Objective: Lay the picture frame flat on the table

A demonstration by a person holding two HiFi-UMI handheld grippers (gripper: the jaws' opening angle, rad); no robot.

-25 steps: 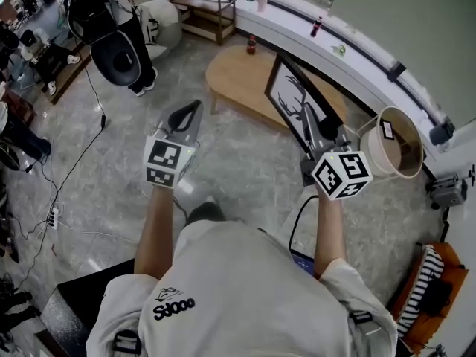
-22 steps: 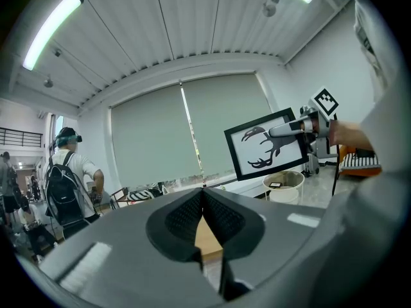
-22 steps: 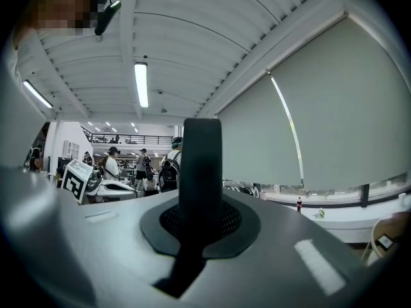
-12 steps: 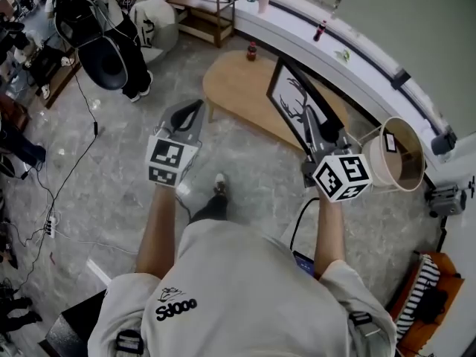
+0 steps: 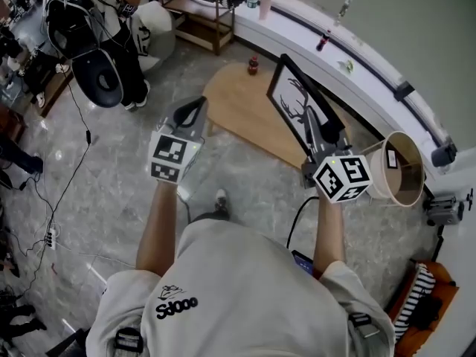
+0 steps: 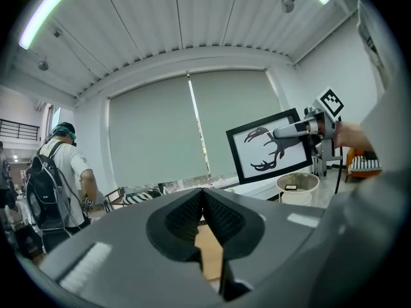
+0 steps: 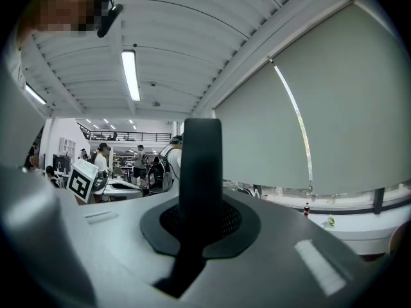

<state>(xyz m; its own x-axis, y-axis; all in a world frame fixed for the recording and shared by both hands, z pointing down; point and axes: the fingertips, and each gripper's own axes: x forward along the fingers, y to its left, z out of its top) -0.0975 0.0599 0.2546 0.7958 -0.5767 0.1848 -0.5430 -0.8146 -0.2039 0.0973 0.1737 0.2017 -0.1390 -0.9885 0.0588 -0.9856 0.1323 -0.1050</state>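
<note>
Above the oval wooden worktop (image 5: 236, 101), the right gripper (image 5: 318, 131) has its jaws clamped on the black picture frame (image 5: 291, 104); the left gripper (image 5: 191, 111) has its jaws closed, empty.

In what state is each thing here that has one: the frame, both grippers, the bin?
picture frame: held upright by its edge, not yet laid flat.
right gripper: shut on the picture frame.
left gripper: shut, nothing between its jaws.
round bin: open at the top, a small thing inside.
</note>
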